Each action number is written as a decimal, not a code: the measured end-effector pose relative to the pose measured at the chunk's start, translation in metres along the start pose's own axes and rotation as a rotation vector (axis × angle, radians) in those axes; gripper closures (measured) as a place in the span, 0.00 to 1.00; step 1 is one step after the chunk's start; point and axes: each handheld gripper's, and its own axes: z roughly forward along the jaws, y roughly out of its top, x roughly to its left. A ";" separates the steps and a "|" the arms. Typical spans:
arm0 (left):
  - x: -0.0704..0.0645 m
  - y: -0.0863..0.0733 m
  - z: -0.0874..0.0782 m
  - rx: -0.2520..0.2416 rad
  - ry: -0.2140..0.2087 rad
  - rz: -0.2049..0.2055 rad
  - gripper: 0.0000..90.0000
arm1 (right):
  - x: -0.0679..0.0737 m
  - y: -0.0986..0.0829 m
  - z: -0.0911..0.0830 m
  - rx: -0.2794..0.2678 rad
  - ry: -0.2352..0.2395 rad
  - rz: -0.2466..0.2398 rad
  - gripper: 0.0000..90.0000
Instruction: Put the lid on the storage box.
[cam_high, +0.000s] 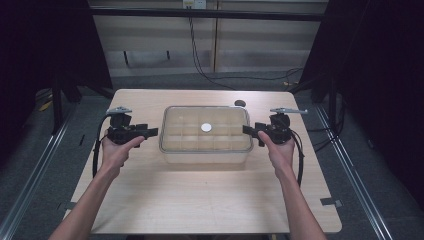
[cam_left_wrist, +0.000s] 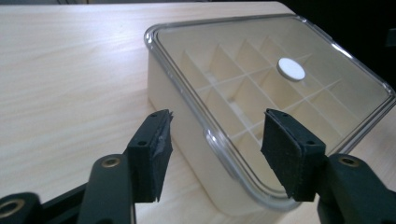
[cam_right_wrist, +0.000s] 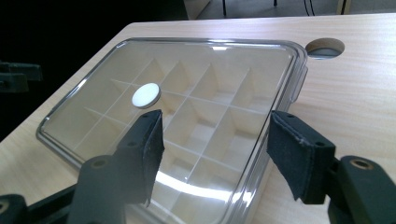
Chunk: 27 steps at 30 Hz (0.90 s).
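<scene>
Left claw (cam_high: 153, 132) and right claw (cam_high: 247, 130), both wide and empty, flank the lidded box (cam_high: 205, 131) mid-frame; likely the lid comes off: grip opposite rims level, lift together.

wooden table (cam_high: 200, 200), lidded compartment box (cam_high: 205, 150)

Surface (cam_high: 210, 195): pale wood-grain, matt, smooth. Box (cam_left_wrist: 173, 93): cream plastic, matt walls. Lid (cam_right_wrist: 196, 93): clear glossy plastic, glare-streaked. White disc (cam_right_wrist: 145, 95): matt, possibly paper sticker. Tongs (cam_left_wrist: 215, 154): black matt plastic; pads (cam_left_wrist: 287, 158) rough, rubber-like.
</scene>
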 end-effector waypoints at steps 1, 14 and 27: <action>-0.001 -0.002 -0.003 0.002 -0.010 0.009 0.49 | 0.001 -0.002 -0.003 0.000 0.002 0.000 0.41; -0.018 -0.040 -0.036 -0.028 -0.011 0.090 0.51 | 0.014 -0.032 -0.044 -0.025 0.045 -0.017 0.46; -0.031 -0.078 -0.050 0.005 0.015 0.116 0.44 | 0.024 -0.074 -0.081 -0.074 0.042 -0.021 0.44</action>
